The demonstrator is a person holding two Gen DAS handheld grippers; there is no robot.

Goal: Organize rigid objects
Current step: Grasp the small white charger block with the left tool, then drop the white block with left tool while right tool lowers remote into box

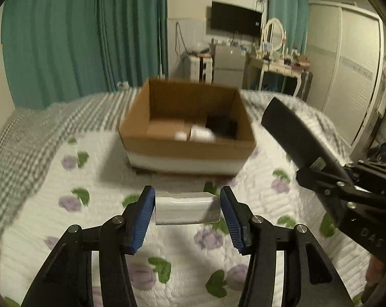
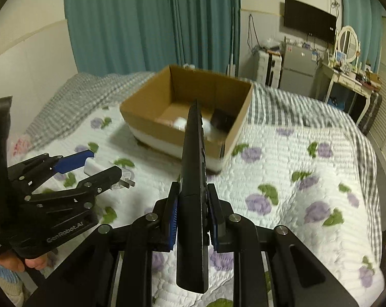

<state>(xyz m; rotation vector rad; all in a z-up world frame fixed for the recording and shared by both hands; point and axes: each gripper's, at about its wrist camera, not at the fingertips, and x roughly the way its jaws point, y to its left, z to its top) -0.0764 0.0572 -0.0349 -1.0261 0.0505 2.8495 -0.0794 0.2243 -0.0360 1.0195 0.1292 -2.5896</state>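
Two grippers were loaded: left gripper (image 1: pixel 187 211) clamped on white charger (image 1: pixel 188 211), right gripper (image 2: pixel 193 213) on black remote (image 2: pixel 194 179), before the cardboard box (image 1: pixel 188 151).

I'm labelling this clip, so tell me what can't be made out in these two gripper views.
- Box contents: the cardboard box holds white and dark items, motion-blurred in the left wrist view and partly hidden by the black remote in the right wrist view.
- Remote buttons: seen edge-on, unreadable.
- White charger: its prongs show only in the right wrist view, behind the left gripper.
- Dresser clutter: too small.
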